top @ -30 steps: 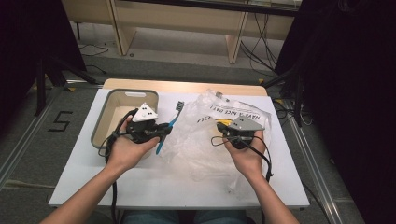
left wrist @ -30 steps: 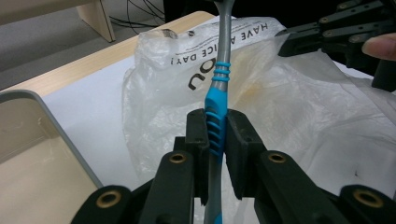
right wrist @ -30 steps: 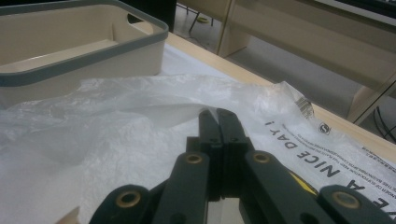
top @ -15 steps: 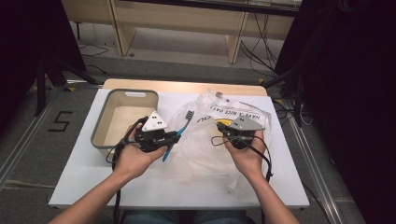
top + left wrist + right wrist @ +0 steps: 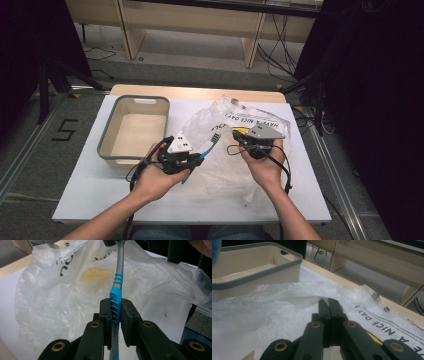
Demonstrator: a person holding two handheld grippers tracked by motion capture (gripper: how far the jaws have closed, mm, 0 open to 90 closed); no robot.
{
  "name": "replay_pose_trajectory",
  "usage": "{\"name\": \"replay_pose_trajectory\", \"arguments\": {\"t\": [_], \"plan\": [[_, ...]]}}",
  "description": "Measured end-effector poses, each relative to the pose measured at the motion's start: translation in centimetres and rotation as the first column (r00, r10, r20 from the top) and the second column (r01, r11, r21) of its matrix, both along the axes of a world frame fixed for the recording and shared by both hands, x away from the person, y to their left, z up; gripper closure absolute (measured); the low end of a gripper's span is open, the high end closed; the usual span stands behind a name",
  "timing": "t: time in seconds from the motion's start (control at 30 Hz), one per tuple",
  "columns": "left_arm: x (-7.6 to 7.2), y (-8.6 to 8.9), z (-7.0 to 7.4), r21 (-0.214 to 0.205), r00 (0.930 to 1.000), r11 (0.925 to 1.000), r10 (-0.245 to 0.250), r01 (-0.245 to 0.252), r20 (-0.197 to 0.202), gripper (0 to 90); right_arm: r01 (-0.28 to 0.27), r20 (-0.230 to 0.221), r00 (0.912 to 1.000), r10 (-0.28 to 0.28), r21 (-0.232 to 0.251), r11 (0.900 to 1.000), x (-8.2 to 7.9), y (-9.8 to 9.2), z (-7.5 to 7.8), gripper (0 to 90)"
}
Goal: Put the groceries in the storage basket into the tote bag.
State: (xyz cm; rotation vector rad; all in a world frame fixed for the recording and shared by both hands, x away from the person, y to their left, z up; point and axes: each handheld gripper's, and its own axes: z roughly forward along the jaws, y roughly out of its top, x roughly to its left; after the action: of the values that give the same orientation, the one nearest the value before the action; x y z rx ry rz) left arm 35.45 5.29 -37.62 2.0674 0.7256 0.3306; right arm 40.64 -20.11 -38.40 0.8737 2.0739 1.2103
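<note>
Toothbrush handle is sitting clamped between my left tongs, the blue ribbed grip pressed flat by both pads, the grey neck running up and away from the tips. In the high view I am holding those left tongs over the near edge of the bag, with the toothbrush slanting from my hand up toward the bristle end, which is hanging above the crumpled plastic just beside the other hand. The lower end of the handle is poking out below the tongs, toward me.

My right tongs are pinching shut on a fold of the bag, jaws pressed together with thin film between them. From above, the right tongs are sitting on the bag's middle, near its printed lettering.

I am seeing the bin standing on the tabletop to the left of the bag, well apart from the toothbrush. Both forearms are coming in from the near edge.
</note>
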Motion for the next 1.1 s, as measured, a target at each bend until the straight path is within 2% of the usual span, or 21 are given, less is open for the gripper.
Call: {"name": "replay_pose_trajectory", "arguments": {"t": [0.3,0.37,0.57,0.8,1.1], "plan": [[0.1,-2.2,-2.3,0.055,0.9976,0.9974,-0.044,0.047,-0.053,79.8,0.002,0.003,1.0,-0.002,0.013,0.9999,-0.1,-0.2,0.2,90.0],[0.4,-2.8,-2.9,0.081,0.9972,0.9955,-0.044,0.049,-0.061,79.8,0.003,0.002,1.0,-0.003,0.016,0.9999,-0.1,-0.2,0.3,90.0],[1.5,-3.9,-4.0,0.15,0.9968,0.9884,-0.016,0.028,-0.079,79.8,-0.001,0.003,1.0,0.0,0.024,0.9997,-0.2,-0.2,0.5,90.0],[2.7,-5.1,-4.7,0.195,0.9949,0.9809,0.02,0.0,-0.099,79.8,-0.007,0.008,0.9999,0.007,0.025,0.9997,-0.3,-0.1,0.7,90.0],[3.9,-6.8,-5.3,0.241,0.9948,0.9704,0.039,-0.015,-0.094,79.7,-0.013,0.013,0.9998,0.013,0.028,0.9995,-0.4,0.1,0.7,90.0]]}}
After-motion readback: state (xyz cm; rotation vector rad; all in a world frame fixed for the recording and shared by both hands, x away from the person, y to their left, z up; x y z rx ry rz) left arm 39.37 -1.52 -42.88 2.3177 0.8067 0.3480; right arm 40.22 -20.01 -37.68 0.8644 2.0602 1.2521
